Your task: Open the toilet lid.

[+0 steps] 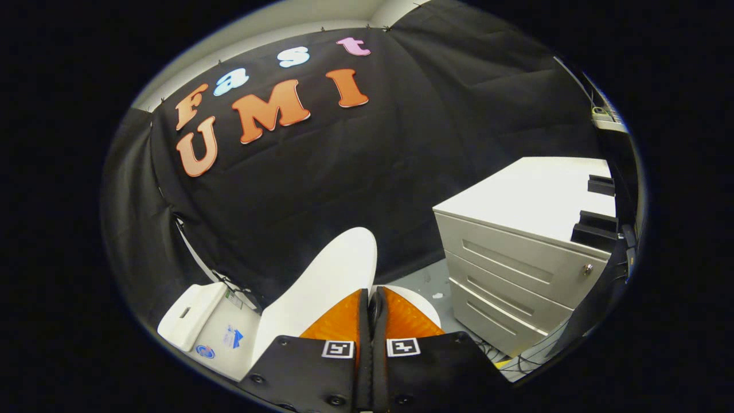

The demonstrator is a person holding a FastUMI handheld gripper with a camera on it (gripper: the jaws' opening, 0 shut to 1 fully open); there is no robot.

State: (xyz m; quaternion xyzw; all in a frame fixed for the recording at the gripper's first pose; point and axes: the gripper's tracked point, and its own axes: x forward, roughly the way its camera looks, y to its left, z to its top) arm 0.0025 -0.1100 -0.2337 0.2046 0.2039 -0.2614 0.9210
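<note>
The gripper (370, 298) showed two fingers (338, 321) pressed together with barely a seam between them, their inner faces ribbed. Behind them, nearer the camera, sat two flat black mounting plates (309, 373), one left and one right, angled outward like shoulders. Each plate carried a small square black-and-white marker (338, 349) at its far inner corner (the patterns differed). Round dark screw heads (282, 342) dotted the plates near their corners and near edges
</note>
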